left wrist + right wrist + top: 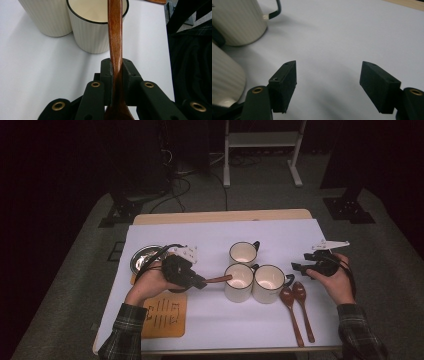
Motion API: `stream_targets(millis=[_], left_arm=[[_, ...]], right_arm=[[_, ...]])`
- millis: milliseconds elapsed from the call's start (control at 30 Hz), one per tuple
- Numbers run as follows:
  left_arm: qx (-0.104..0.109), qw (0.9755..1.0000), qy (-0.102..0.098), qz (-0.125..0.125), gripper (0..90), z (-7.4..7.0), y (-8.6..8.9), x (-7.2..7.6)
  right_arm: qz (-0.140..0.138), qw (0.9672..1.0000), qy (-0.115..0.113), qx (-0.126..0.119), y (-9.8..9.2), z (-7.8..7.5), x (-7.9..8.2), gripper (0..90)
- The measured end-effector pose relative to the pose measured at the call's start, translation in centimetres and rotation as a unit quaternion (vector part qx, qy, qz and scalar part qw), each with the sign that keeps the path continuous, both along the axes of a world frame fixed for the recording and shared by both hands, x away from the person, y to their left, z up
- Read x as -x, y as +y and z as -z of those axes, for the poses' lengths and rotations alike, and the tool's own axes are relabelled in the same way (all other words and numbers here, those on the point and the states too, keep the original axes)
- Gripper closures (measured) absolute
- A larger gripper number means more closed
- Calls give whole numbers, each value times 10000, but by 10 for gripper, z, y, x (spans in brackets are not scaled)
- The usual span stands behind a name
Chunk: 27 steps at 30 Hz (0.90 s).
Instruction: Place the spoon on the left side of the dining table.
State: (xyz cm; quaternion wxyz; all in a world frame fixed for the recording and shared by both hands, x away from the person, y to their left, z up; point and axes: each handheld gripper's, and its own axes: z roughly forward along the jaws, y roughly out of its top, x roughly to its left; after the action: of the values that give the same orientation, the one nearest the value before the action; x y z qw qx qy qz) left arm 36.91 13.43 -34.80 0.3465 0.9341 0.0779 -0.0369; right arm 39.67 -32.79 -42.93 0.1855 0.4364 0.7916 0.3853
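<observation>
Three mugs (248, 272) clustered mid-table, near front edge. Left gripper (202, 282) clamped on wooden spoon (115, 45), tip over nearest mug. Right gripper (328, 86) near right edge, jaws apart, nothing between.

counter (220, 215): wooden, covered by a white sheet (210, 315)
centre: three cream mugs (239, 282)
right: two wooden spoons (295, 312)
left: steel bowl (142, 257), orange mat (165, 316)
</observation>
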Motion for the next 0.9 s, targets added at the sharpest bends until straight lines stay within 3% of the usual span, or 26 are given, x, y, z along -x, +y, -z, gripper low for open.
stream_targets(millis=[900], left_arm=[[77, 9998, -30, -157, 805, -4, 12, -4]], right_arm=[[467, 9983, 95, 341, 9, 28, -10, 201]])
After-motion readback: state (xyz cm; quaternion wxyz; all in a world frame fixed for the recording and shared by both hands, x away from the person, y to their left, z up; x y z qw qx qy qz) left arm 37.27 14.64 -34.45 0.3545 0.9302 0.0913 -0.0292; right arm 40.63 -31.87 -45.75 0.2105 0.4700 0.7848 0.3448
